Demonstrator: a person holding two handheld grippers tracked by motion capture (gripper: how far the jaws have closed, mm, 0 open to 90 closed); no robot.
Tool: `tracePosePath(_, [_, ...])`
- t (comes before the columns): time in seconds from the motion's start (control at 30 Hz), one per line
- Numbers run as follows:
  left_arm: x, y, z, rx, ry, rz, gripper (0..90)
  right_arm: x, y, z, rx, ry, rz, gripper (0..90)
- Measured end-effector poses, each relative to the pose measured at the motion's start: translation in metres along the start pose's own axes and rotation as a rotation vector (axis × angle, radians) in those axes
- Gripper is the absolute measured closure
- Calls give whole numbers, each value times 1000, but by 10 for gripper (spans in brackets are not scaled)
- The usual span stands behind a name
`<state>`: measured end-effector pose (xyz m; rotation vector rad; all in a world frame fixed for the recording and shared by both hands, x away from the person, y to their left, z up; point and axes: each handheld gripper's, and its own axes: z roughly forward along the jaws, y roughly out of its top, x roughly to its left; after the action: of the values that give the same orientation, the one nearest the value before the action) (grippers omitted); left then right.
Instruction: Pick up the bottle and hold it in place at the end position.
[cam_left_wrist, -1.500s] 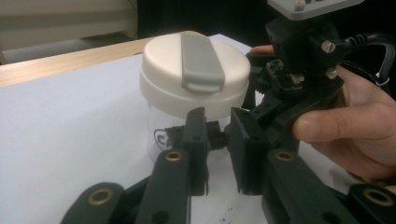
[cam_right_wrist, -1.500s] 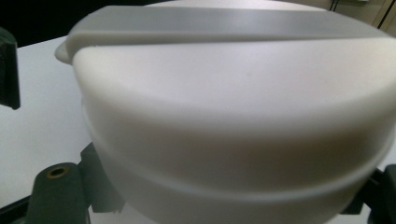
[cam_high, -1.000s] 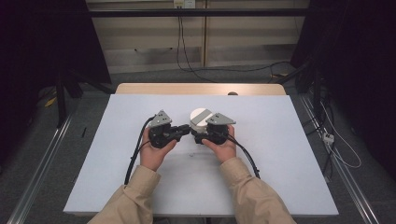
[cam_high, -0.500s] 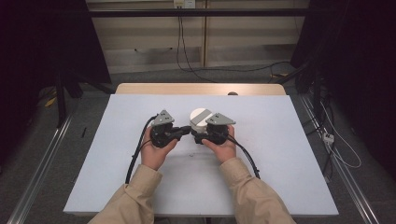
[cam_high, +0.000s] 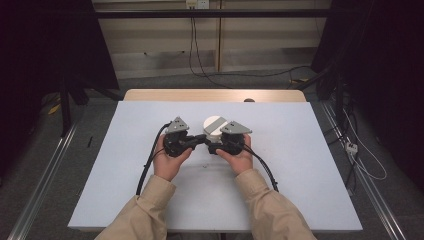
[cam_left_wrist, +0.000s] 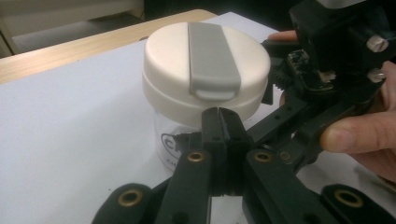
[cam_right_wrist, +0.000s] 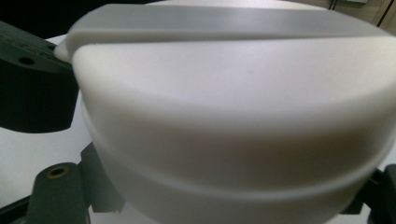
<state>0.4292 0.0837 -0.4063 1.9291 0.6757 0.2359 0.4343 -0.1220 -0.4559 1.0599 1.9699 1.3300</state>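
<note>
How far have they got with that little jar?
The lid is on the jar, its grey flap lying flat, so nothing is opened. The right gripper has its jaws around the jar; the left gripper, jaws together, sits just in front. Any opening seems yet to come.

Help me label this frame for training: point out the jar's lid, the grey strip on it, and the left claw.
lid (cam_left_wrist: 163, 56), left gripper view, cream top surface.
grey strip (cam_left_wrist: 212, 56), left gripper view, middle of the strip.
left claw (cam_left_wrist: 219, 126), left gripper view, where its shut tips meet.
</note>
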Motion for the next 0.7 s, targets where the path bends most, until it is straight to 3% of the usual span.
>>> tracePosePath(0.33, [0, 1, -1, -17, 5, -22, 900, 0, 0, 0, 2, 0, 0, 188])
tracePosePath(0.7, [-1, 8, -1, -10, 12, -12, 900, -1, 0, 0, 2, 4, -2, 188])
